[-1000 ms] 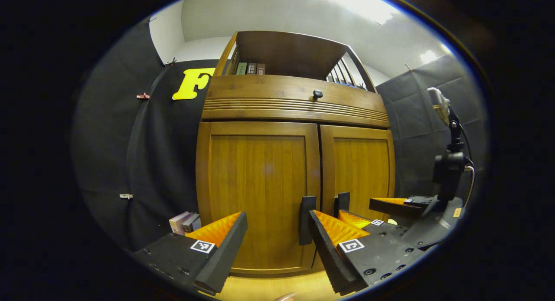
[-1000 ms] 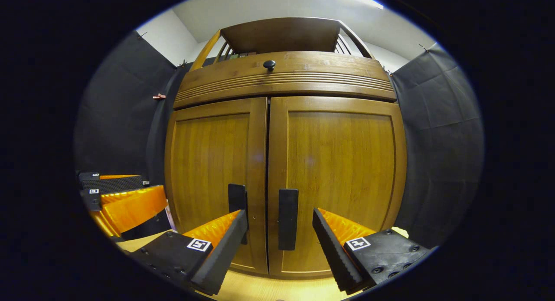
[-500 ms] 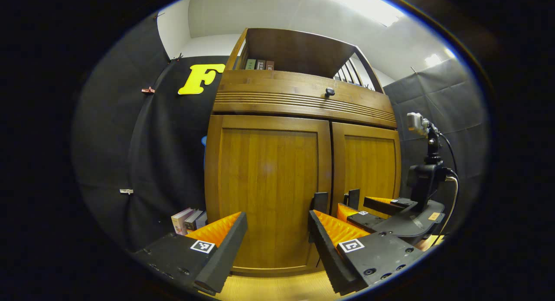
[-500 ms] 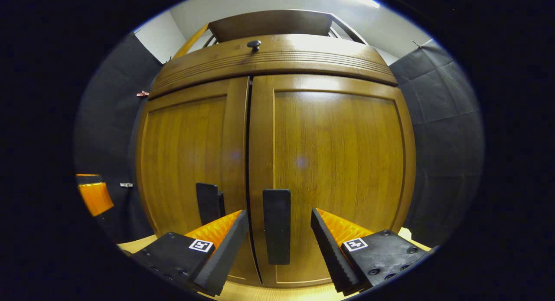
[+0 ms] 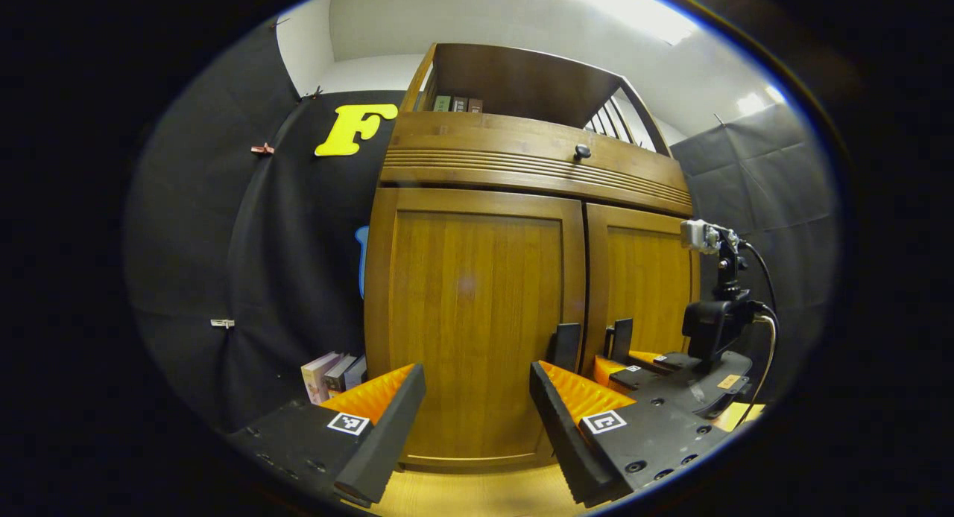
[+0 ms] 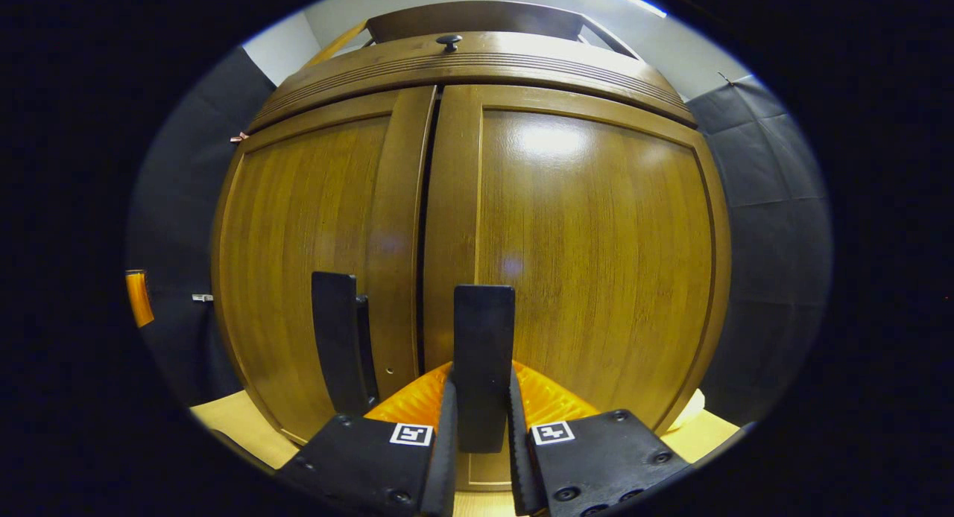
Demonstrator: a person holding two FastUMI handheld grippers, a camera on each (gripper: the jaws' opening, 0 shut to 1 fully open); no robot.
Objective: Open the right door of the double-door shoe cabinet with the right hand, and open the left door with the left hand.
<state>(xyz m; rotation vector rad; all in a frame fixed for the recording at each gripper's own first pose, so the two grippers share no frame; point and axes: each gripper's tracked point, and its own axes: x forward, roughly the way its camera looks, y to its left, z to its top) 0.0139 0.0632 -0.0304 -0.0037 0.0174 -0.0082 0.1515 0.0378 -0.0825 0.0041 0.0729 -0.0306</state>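
Shoe cabinet [image 5: 522, 308] stands against the black booth wall, both lower doors closed, and we see it straight ahead in both views. Going left to right in the left gripper view: a few books [image 5: 333, 374] sit at the cabinet's left foot; next our left tongs [image 5: 473, 413] hang wide, fingers well apart, in front of the left door [image 5: 469, 316] and touching nothing. The left door's handle [image 5: 565, 346] is a dark upright bar near the centre seam, just beyond the tongs' right finger. Right of the seam is the right door [image 5: 641, 286], and there the right tongs [image 5: 620, 359] sit at its handle, a small camera on a mast above them. Up top, a drawer band with a round knob [image 5: 582, 151], and an open shelf with more books. In the right gripper view, left to right: left door handle [image 6: 337, 346], the seam, then the right door handle [image 6: 483, 353], with our right tongs [image 6: 481, 416] closed narrow on it, both fingers pressed against its sides. The right door [image 6: 596, 256] is still flush with the frame. Pale wooden floor [image 6: 238, 427] below.
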